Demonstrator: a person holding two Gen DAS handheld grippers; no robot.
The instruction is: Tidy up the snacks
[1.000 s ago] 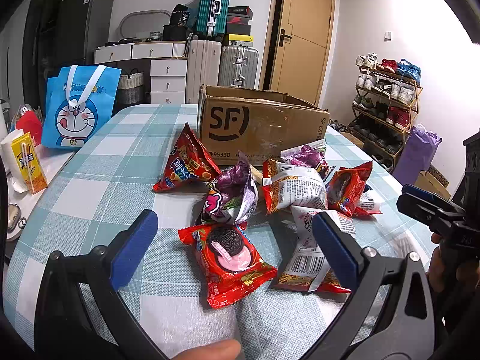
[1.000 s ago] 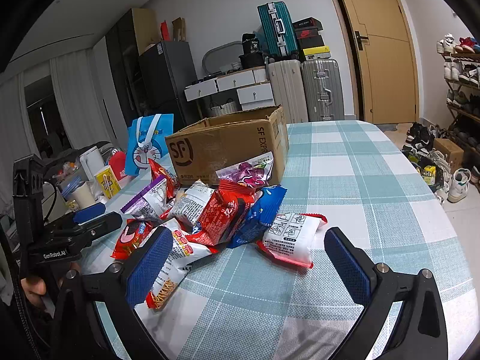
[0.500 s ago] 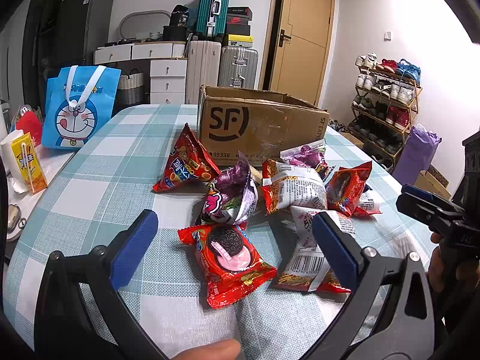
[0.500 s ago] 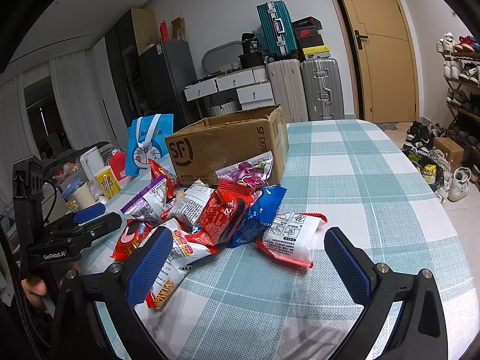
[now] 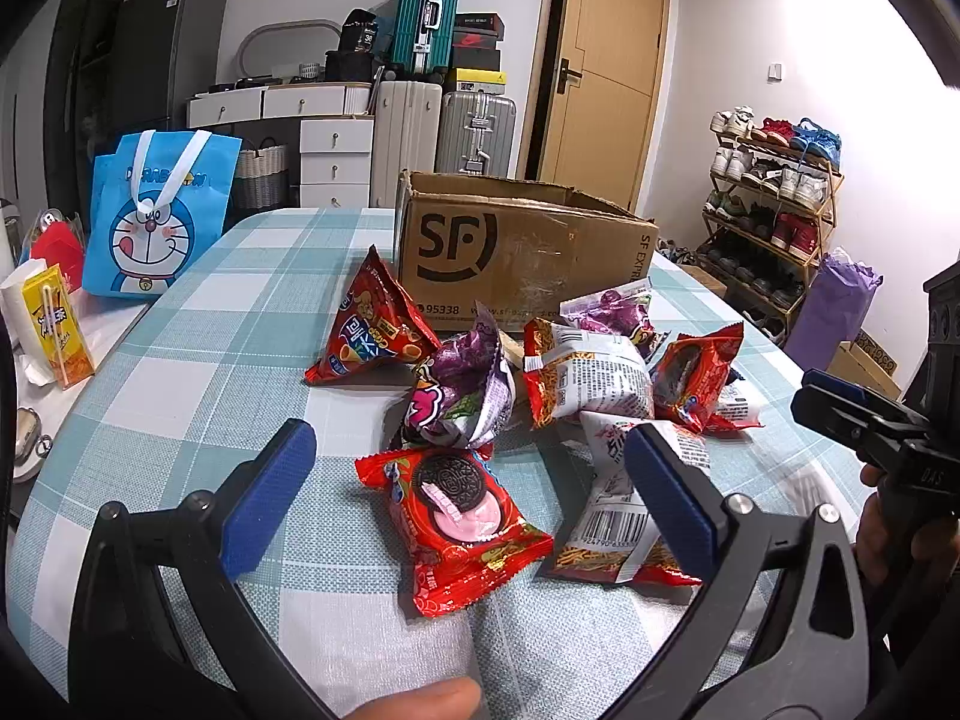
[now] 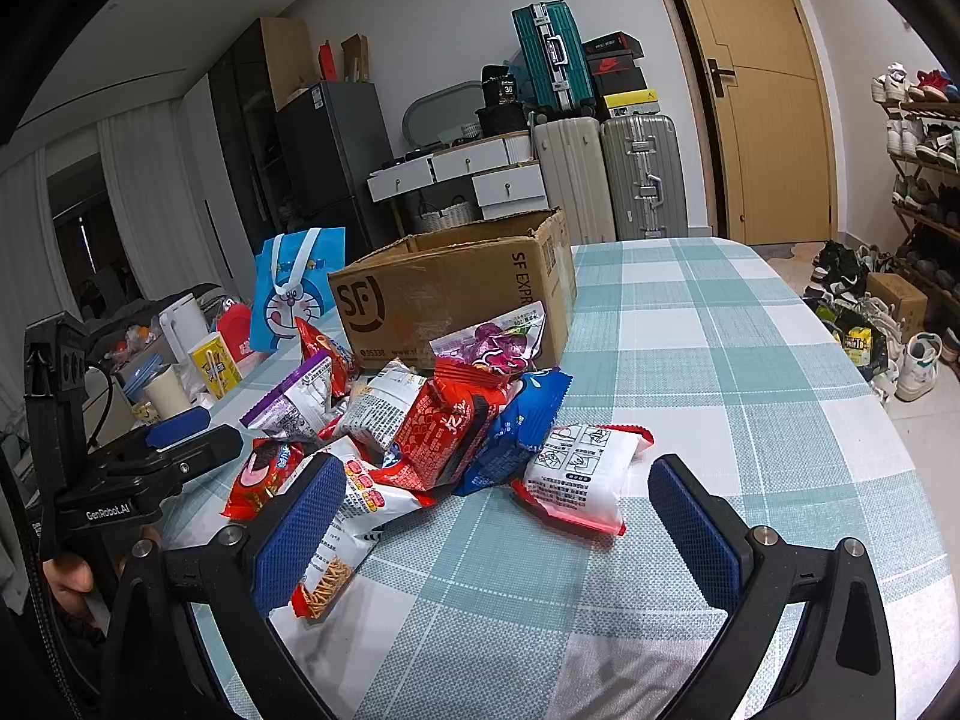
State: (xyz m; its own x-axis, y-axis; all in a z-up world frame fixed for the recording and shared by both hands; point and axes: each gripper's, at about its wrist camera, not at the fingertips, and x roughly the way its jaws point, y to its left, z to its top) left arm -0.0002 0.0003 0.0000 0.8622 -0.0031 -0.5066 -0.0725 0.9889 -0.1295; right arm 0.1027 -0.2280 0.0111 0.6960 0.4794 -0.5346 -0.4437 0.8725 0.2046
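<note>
Standing open-topped, cardboard box (image 5: 522,252), contents unseen | snack packets (image 6: 456,420) heaped on checked table (image 6: 750,372) just before it | left gripper (image 5: 468,480), right gripper (image 6: 498,516) both spread wide, empty.

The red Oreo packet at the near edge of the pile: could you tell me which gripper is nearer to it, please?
Left. The left gripper has its open jaws straddling the red Oreo packet. The right gripper sits at the pile's far side, framing a white packet, with other snacks between.

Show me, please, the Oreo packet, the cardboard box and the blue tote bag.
Oreo packet (image 5: 459,507), left wrist view, on the printed cookie.
Cardboard box (image 5: 516,258), left wrist view, front wall.
Blue tote bag (image 5: 153,222), left wrist view, cartoon face.
</note>
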